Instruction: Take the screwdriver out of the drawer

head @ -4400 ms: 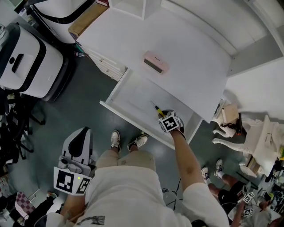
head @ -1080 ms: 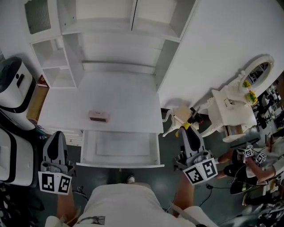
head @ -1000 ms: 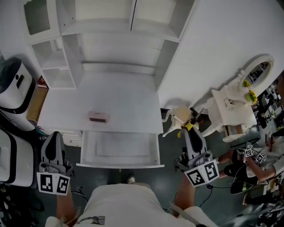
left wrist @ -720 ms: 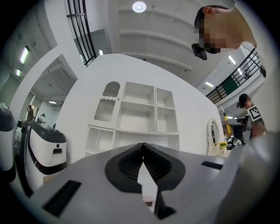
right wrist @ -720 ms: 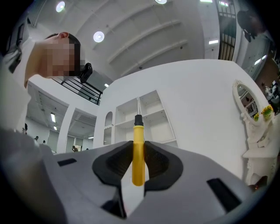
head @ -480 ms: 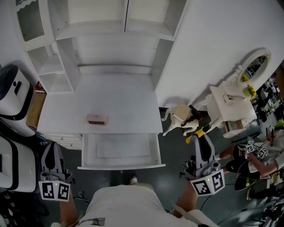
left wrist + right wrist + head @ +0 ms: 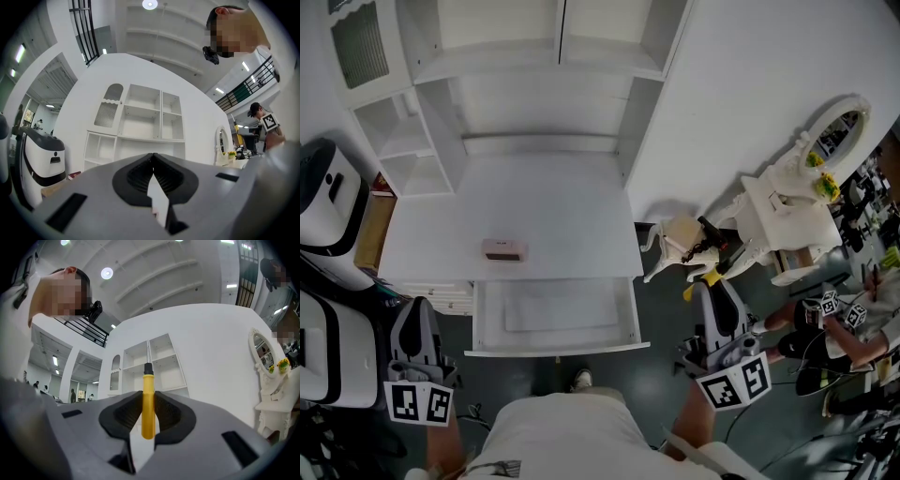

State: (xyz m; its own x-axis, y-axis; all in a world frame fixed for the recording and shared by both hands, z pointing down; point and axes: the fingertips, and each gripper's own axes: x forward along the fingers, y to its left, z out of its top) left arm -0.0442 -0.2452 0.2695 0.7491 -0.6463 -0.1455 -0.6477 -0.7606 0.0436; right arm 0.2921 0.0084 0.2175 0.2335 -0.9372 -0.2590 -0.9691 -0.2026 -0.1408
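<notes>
The screwdriver [image 7: 148,405] has a yellow handle with a black collar and stands upright between the jaws of my right gripper [image 7: 148,398], which is shut on it. In the head view the right gripper [image 7: 715,287] hangs to the right of the open white drawer [image 7: 555,350], clear of it, and the screwdriver [image 7: 705,277] shows as a yellow bit at its tip. My left gripper [image 7: 417,306] is low at the left of the drawer. In its own view the left gripper [image 7: 153,158] is shut with nothing in it.
A small pink box [image 7: 504,249] lies on the white desk top [image 7: 553,206] under a shelf unit [image 7: 534,56]. White machines [image 7: 328,202] stand at the left. An ornate white side table with a mirror [image 7: 792,202] and another person [image 7: 853,328] are at the right.
Earlier my right gripper was in the drawer at the screwdriver; now it holds the screwdriver outside, right of the drawer. Over the last second it drifted slightly right. The left gripper barely moved.
</notes>
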